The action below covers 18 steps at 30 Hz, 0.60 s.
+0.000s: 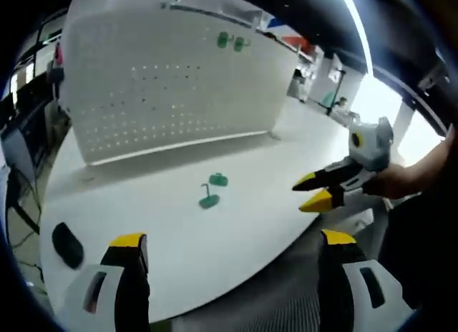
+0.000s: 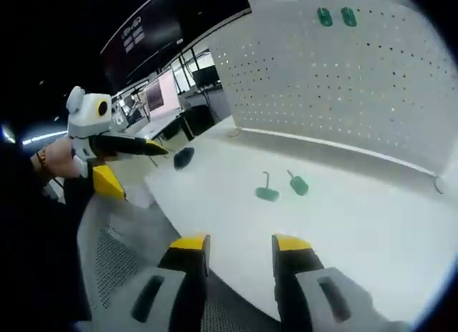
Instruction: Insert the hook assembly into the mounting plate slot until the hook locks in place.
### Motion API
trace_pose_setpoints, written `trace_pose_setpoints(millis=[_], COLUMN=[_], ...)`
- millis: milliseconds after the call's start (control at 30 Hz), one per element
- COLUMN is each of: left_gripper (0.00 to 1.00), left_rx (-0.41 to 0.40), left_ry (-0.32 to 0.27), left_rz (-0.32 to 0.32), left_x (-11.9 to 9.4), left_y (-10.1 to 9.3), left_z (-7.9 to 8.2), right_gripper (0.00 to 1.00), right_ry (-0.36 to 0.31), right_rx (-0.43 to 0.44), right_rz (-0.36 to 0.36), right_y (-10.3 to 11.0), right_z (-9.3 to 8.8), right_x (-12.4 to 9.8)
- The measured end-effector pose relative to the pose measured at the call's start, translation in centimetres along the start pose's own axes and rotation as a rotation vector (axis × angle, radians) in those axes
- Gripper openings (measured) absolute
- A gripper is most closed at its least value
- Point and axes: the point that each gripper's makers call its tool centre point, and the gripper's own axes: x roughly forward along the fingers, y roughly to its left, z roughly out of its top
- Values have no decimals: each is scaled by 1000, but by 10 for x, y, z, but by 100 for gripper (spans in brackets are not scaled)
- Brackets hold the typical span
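Two loose green hook pieces lie on the white table [image 1: 143,210]: a rounded one [image 1: 218,179] [image 2: 298,184] and one with a thin upright wire on a flat base [image 1: 209,199] [image 2: 267,192]. The white pegboard [image 1: 164,81] [image 2: 343,81] stands upright behind them, with two more green hooks [image 1: 230,41] [image 2: 336,16] mounted near its top. My left gripper [image 1: 232,239] [image 2: 136,167] hangs open off the table's near edge, holding nothing. My right gripper [image 2: 240,242] [image 1: 309,191] is open too, short of the loose pieces, with nothing between its jaws.
A black oval object [image 1: 66,244] [image 2: 184,157] lies near the table's end. A grey mesh chair [image 1: 272,296] [image 2: 114,260] sits below the table edge under both grippers. Desks and monitors [image 2: 161,96] stand beyond the table.
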Motion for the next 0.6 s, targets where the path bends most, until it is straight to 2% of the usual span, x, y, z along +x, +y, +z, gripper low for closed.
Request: trace_pose_setpoints(millis=[233, 467, 600], left_gripper=[100, 100, 100], left_rx=[-19, -35, -52], left_ry=[-5, 6, 6], left_rz=[15, 33, 30], left_x=[-5, -6, -4], left_y=[6, 14, 14], left_z=[-3, -7, -6], right_gripper=[30, 30, 30], right_ry=[49, 104, 118], right_rx=[12, -39, -30], right_rz=[33, 89, 88], right_y=[-5, -3, -11], right_z=[-6, -2, 0], right_x=[18, 47, 66])
